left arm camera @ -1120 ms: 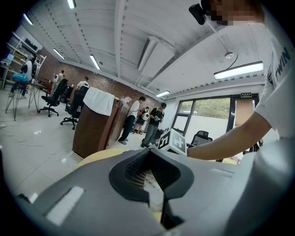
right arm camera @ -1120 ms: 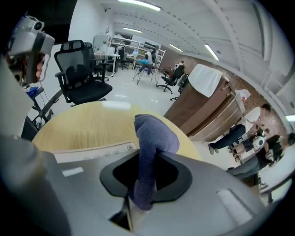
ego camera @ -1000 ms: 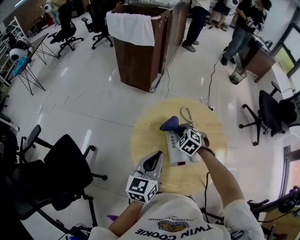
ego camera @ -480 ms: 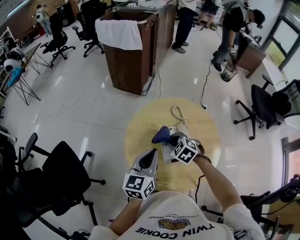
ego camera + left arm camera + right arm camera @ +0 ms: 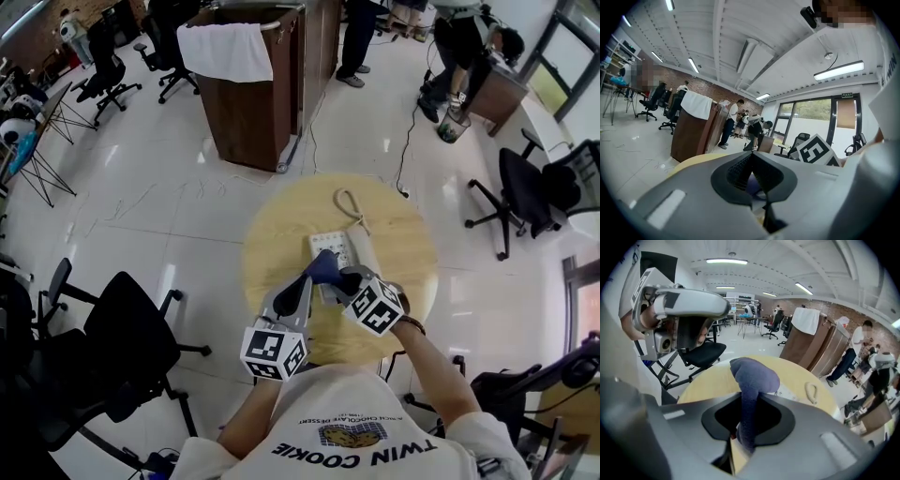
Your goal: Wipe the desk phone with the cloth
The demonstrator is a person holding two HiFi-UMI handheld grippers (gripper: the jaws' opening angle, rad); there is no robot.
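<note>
right now the desk phone (image 5: pixel 330 249) lies near the middle of a round wooden table (image 5: pixel 277 230), its handset (image 5: pixel 364 253) resting along its right side and a coiled cord (image 5: pixel 349 201) looping on the tabletop beyond it. a dark blue cloth (image 5: pixel 323 268) sits bunched at the phone's near edge, touching it. the right gripper (image 5: pixel 339 278) has its jaws clamped on that cloth; in the right gripper view the cloth (image 5: pixel 751 380) runs up between the jaws of the right gripper (image 5: pixel 749 403) and bulges above them, with a pale corner of the phone (image 5: pixel 783 391) just behind it.

the left gripper (image 5: pixel 304 284) hovers just left of the cloth, over the table's near edge. in the left gripper view the jaws of the left gripper (image 5: pixel 751 157) are pressed together at the tips with nothing pinched; a bluish patch seen behind them is probably the cloth, though the view is too tight to be sure.

beyond the table stands a brown wooden cabinet (image 5: pixel 246 112) with a white towel (image 5: pixel 226 50) draped over its top. a black office chair (image 5: pixel 131 347) stands on the glossy floor to the left, and several people (image 5: pixel 459 52) stand at the far end of the room.
</note>
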